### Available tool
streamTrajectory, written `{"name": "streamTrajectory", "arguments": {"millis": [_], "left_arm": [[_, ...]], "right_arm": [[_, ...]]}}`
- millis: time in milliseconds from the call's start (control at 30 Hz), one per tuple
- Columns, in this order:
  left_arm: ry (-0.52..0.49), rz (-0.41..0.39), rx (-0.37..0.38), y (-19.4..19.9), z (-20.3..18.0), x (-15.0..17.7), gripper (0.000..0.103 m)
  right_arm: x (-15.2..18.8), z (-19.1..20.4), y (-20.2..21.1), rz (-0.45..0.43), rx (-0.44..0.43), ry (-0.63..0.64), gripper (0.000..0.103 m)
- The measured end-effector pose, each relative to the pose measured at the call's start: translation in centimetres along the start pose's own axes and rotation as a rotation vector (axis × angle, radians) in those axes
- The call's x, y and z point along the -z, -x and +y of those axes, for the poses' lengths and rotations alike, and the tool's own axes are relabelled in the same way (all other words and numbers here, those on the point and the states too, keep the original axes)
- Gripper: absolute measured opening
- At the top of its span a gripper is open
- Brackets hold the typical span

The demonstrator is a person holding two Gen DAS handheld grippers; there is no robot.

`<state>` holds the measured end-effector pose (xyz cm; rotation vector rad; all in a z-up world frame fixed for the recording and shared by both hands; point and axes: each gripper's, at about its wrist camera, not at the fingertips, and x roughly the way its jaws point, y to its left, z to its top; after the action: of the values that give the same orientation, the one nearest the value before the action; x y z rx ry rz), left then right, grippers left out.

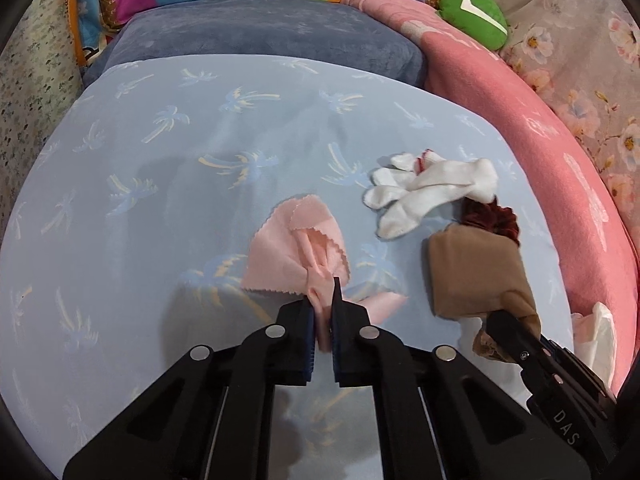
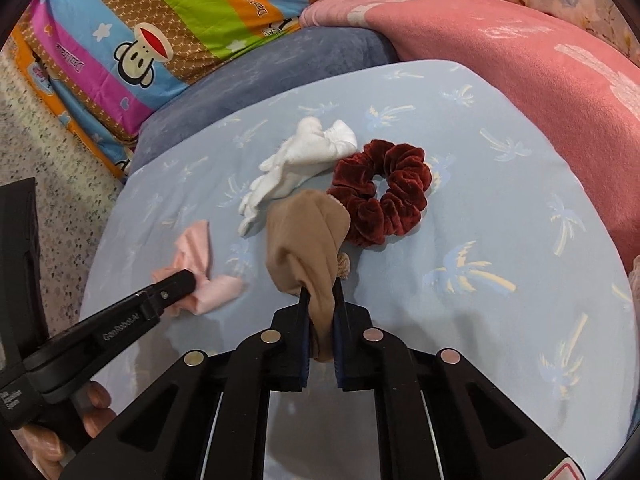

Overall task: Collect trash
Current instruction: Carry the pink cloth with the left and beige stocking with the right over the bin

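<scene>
We hold both hand-held grippers angled down over the bed (image 1: 160, 184). Left hand-held gripper (image 1: 323, 312) pinches the pink cloth (image 1: 288, 256); right hand-held gripper (image 2: 320, 312) pinches the tan stocking (image 2: 304, 236). Both pieces trail onto the sheet. Only the right view shows the whole scrunchie (image 2: 382, 196) beside the white glove (image 2: 296, 160), and fingers (image 2: 94, 408) at the left handle.

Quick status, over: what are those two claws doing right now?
Left claw shut on pink cloth. Right claw shut on tan stocking. White glove, red scrunchie lie loose. Nothing blocking.
</scene>
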<state>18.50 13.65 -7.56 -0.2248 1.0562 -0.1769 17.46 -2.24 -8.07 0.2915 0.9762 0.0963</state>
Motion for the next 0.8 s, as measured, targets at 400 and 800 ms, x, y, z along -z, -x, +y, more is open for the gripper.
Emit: {"name": "streamTrajectory", "arguments": {"millis": [400,800], "left_arm": [[-0.078,-0.043,0.045,3.6,-4.0,1.5,0.006],[-0.206,-0.091,0.092,6.8,-10.8,3.7,0.006]], "right_arm": [[0.9,-0.5,6.7,-0.087,-0.015,-0.016,0.008],[2.5,-4.9,13.5,-0.188,0.004,-0.079,0.008]]}}
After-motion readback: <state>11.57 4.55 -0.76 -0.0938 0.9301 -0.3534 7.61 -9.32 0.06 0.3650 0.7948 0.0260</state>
